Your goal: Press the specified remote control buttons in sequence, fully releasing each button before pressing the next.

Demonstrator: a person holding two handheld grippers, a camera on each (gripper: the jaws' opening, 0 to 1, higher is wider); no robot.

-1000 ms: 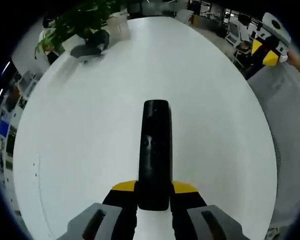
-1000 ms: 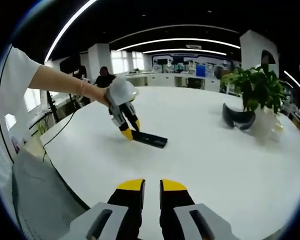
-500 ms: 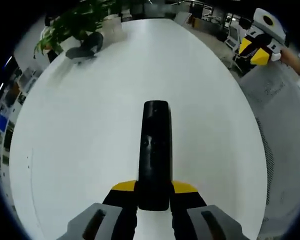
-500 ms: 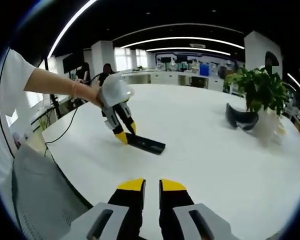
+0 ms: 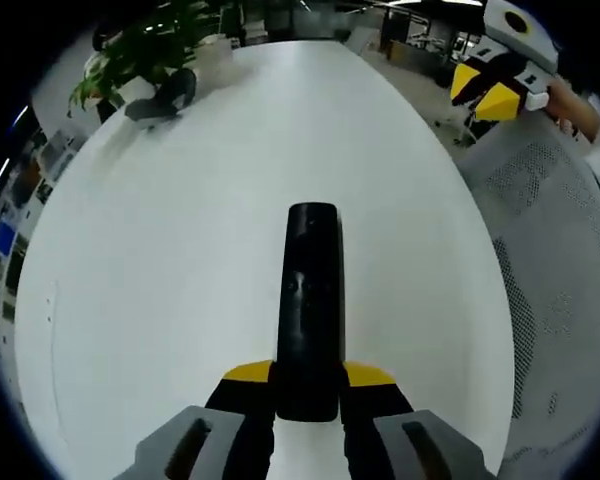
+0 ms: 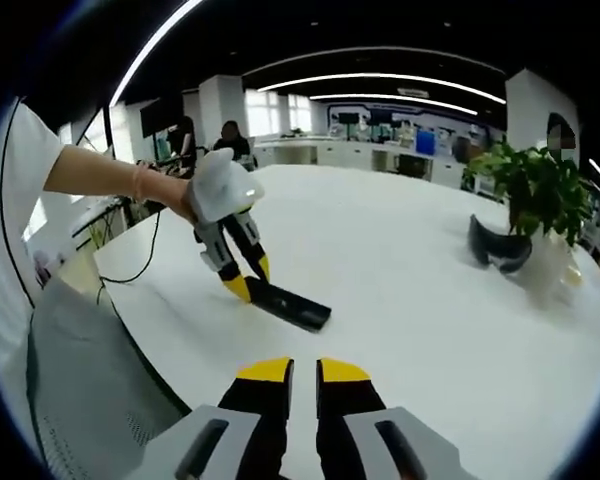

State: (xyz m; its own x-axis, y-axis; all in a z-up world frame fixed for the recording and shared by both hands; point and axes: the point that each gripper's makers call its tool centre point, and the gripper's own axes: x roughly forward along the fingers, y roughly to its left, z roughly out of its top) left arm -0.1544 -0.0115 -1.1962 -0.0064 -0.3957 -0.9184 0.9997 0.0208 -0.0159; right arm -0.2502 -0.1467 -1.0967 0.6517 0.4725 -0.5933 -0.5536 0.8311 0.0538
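Observation:
A long black remote control [image 5: 308, 310] points away from me over the white table [image 5: 180, 250], its near end clamped between the yellow-tipped jaws of my left gripper [image 5: 308, 378]. In the right gripper view the same remote [image 6: 289, 305] lies low over the table, held at its left end by the left gripper [image 6: 242, 283] in a person's hand. My right gripper [image 6: 303, 372] hovers near the table's front edge, jaws nearly together with nothing between them. It also appears at the far upper right as the right gripper [image 5: 490, 95].
A potted green plant [image 6: 535, 195] and a dark curved object [image 6: 498, 248] stand at the table's far right. A grey mesh chair back [image 6: 75, 390] is at the lower left. Office desks and people lie beyond.
The remote stays clamped in the left gripper. Both cameras have shifted slightly; the right gripper has come closer to the remote and the left hand.

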